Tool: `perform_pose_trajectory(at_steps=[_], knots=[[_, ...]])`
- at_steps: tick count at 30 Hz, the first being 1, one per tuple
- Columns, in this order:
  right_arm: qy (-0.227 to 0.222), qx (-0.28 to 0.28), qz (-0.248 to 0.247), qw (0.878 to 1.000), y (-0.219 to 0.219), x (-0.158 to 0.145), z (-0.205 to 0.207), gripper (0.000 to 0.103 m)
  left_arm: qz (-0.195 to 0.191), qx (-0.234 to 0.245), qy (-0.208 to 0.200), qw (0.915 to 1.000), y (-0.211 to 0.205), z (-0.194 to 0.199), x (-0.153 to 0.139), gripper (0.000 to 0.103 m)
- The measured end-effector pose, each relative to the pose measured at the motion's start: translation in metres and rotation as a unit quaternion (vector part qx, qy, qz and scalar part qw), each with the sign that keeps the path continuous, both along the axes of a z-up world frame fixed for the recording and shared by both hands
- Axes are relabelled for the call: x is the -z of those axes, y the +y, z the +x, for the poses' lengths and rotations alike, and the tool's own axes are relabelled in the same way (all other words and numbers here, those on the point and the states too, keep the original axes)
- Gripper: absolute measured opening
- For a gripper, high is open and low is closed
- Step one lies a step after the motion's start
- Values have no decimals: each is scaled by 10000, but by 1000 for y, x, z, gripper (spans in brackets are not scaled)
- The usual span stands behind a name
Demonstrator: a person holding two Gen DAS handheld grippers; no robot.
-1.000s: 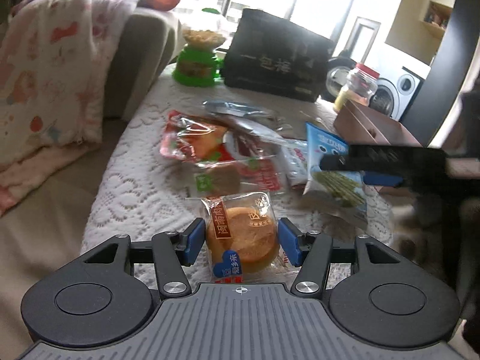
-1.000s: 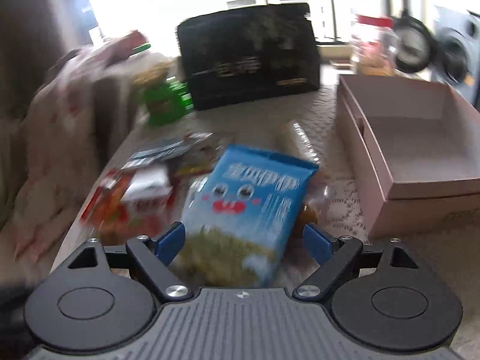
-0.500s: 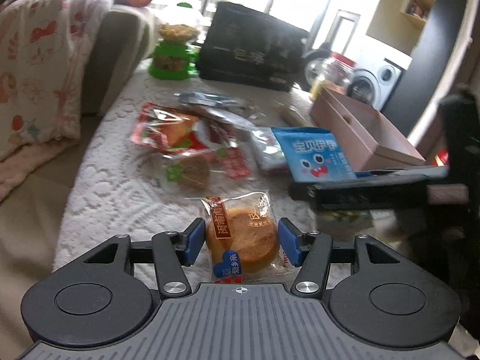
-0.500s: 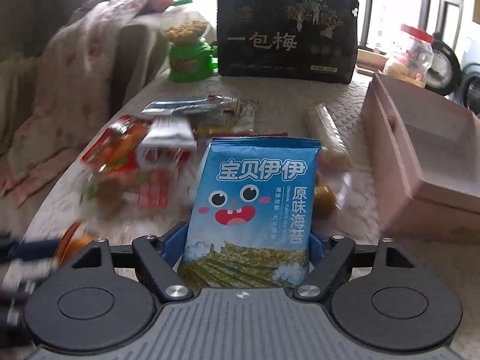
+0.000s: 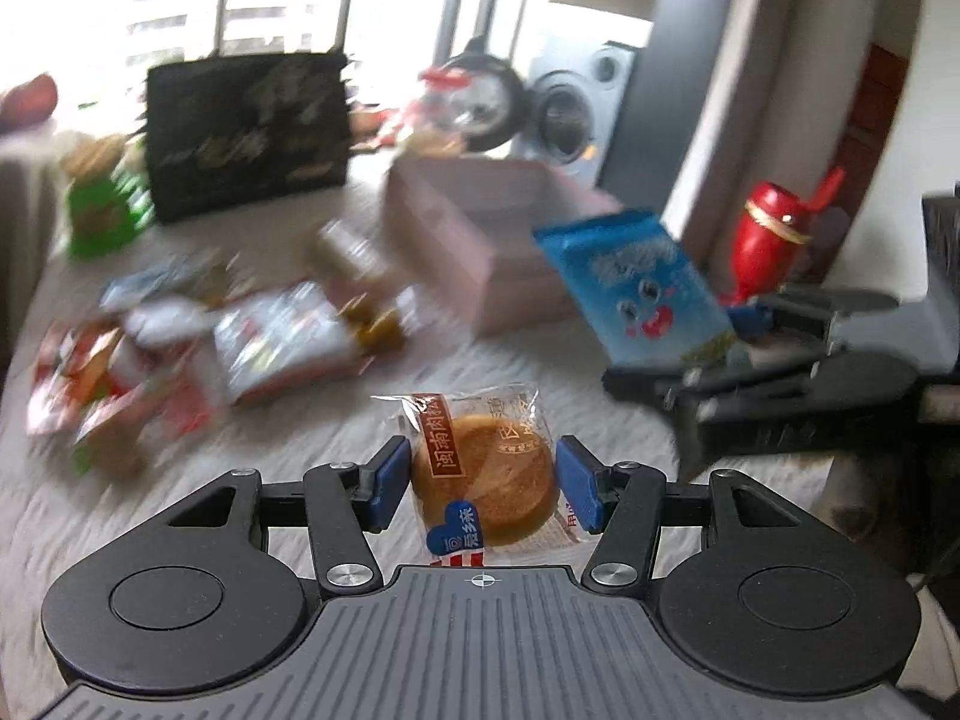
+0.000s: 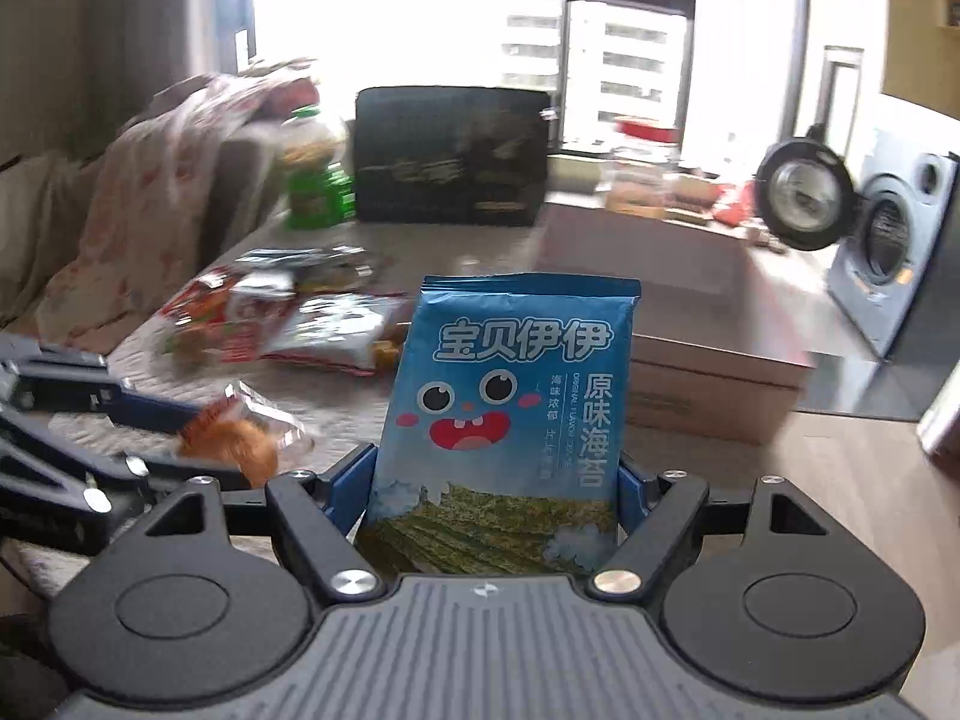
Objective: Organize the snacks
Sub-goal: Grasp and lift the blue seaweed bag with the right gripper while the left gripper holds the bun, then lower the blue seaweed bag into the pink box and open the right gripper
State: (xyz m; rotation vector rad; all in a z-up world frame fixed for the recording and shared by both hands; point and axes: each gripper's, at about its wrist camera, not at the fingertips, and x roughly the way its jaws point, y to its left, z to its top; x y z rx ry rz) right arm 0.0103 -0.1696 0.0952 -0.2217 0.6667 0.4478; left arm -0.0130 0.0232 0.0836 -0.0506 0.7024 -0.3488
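A table covered in a pale lace cloth (image 5: pixel 252 456) fills the near scene, with a tall black bag (image 5: pixel 246 132) standing at its far edge beside a green jar (image 5: pixel 102 210). Right of the bag sits an open pink cardboard box (image 5: pixel 480 228). A heap of loose snack packets (image 5: pixel 198 348) lies left of the box. The right gripper (image 6: pixel 498 498) has just been narrowing and clamps the lower part of an upright blue seaweed packet (image 6: pixel 510 396), lifted near the box. The left gripper (image 5: pixel 483 483), lower and to its left, stands fairly wide and pinches a wrapped round pastry (image 5: pixel 483 471) by its clear wrapper above the cloth.
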Motion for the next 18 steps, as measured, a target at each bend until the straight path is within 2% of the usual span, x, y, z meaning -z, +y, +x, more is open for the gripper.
perform_pose_trajectory(at_steps=[3, 5, 6, 7, 8, 9, 10, 13, 14, 16, 18], knots=[[-78, 180, 86, 9998, -19, -3, 0, 79, 67, 158, -257, 9995, -22, 26, -16, 60], [-102, 254, 150, 9995, -29, -3, 1, 79, -29, 179, -362, 9992, -35, 53, -26, 60], [-117, 295, 162, 9994, -32, -2, 2, 79, -105, 140, -373, 9991, -40, 66, -30, 55], [-192, 483, 128, 9986, -36, -1, 3, 79, -199, 94, -404, 9989, -45, 82, -34, 46], [-248, 615, 64, 9978, -39, 0, 4, 79, -368, 77, -438, 9983, -48, 102, -38, 41], [-276, 699, 36, 9972, -42, 0, 8, 79, -550, 91, -457, 9974, -50, 117, -40, 29], [-245, 732, 114, 9969, -47, 0, 11, 79, -757, 61, -464, 9960, -51, 135, -42, 25], [-170, 799, 288, 9962, -57, 0, 19, 79, -1439, -27, -282, 9892, -51, 186, -35, 26], [-193, 819, 263, 9961, -57, 0, 22, 79, -1549, -12, -164, 9878, -52, 199, -28, 27], [-195, 809, 255, 9962, -56, 2, 27, 79, -1420, -153, 191, 9896, -53, 223, -13, 27], [-155, 781, 263, 9965, -55, 5, 32, 79, -1418, -356, 262, 9889, -44, 229, -3, 27]])
